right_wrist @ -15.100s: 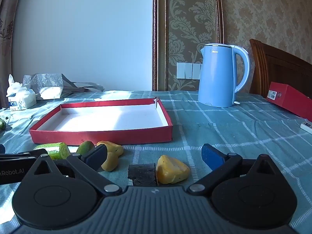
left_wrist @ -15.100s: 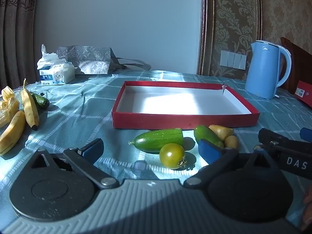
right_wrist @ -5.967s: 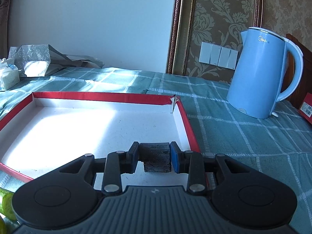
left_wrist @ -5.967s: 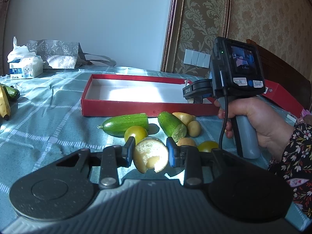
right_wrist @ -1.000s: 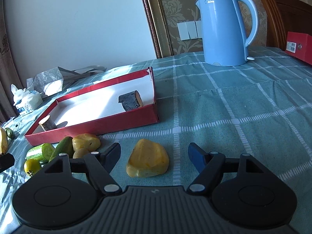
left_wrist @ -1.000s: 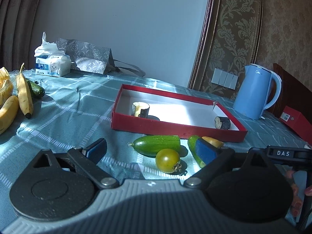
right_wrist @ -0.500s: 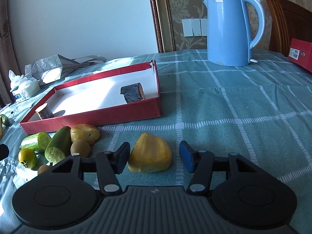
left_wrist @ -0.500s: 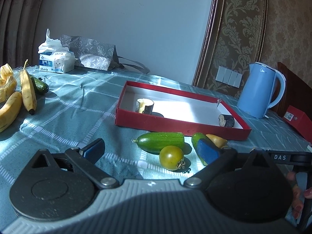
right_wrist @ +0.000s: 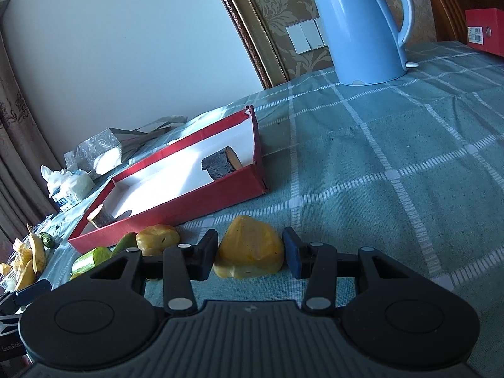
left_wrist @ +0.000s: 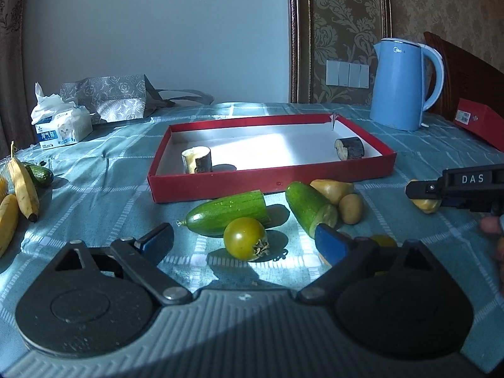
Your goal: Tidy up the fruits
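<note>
Two dark cut pieces already lie in the shallow red cardboard tray point(left_wrist: 271, 186) ahead of our hand-held grippers: a pale-faced stub point(left_wrist: 196, 160) toward its left end and a dark-skinned chunk point(left_wrist: 349, 148) at its right end. Between the fingers of our right hand-held gripper point(right_wrist: 250, 256) sits the lumpy yellow fruit chunk point(right_wrist: 249, 252); the jaws have narrowed around it, the left pad touching or nearly so, a sliver of gap on the right, so we judge the grip not yet firm.

The risk we see is the chunk's shape: wide, uneven, tapering upward. If the pads press on its sloped shoulders it may squirt out or roll on the checked teal cloth of the desk point(right_wrist: 393, 170). Squeezing hard could bruise or split soft flesh. Carrying it low could clip the tray's near wall.

Our right hand-held gripper is rolled, so the scene tilts in its view, and held low, level with the chunk. Our left hand-held gripper point(left_wrist: 244, 242) hangs wide open and empty, low over the cloth, with the round yellow-green tomato point(left_wrist: 245, 243) between its fingers and two cut green cucumber halves point(left_wrist: 228, 212) just beyond.
</note>
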### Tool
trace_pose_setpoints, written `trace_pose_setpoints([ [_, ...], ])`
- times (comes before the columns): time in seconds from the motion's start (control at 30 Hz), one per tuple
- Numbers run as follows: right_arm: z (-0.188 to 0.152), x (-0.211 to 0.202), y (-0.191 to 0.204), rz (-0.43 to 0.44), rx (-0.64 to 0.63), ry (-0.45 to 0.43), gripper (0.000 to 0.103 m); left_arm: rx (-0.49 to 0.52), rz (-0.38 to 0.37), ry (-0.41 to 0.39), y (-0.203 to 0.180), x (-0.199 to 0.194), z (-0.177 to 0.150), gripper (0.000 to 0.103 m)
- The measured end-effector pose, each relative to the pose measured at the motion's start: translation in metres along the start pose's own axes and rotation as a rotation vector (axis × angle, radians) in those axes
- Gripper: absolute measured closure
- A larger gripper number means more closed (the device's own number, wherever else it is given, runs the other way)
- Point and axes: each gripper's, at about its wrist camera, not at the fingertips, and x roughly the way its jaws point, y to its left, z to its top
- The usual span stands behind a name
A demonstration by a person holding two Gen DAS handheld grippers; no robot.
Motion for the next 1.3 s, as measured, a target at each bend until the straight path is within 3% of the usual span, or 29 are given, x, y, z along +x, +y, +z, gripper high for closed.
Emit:
trace_pose_setpoints([
  [0.1,0.0,0.0,-0.001,0.003,0.004,0.0,0.059,-0.011,0.008,-0.022,-0.001,0.001,0.002,0.013],
  [0.2,0.0,0.0,-0.002,0.002,0.002,-0.001,0.059,-0.022,0.011,0.012,0.0,0.009,0.005,0.023],
  [0.27,0.0,0.0,-0.001,0.004,0.004,-0.001,0.059,-0.045,0.002,0.033,0.004,0.014,0.006,0.034],
  [0.4,0.0,0.0,-0.001,0.001,0.0,0.0,0.059,-0.083,-0.022,0.06,0.011,0.021,0.006,0.043],
  [0.47,0.0,0.0,-0.001,0.0,-0.001,0.0,0.059,-0.078,-0.031,0.073,0.01,0.023,0.007,0.057],
  [0.63,0.0,0.0,-0.001,-0.002,-0.004,0.0,0.059,-0.074,-0.032,0.105,0.008,0.032,0.008,0.073],
  [1.03,0.0,0.0,-0.001,-0.002,-0.004,0.0,0.059,-0.233,-0.03,0.033,0.035,0.02,0.005,0.073],
  [1.3,-0.001,-0.001,0.001,-0.008,-0.012,0.001,0.059,-0.233,-0.021,0.016,0.034,0.016,0.005,0.073],
])
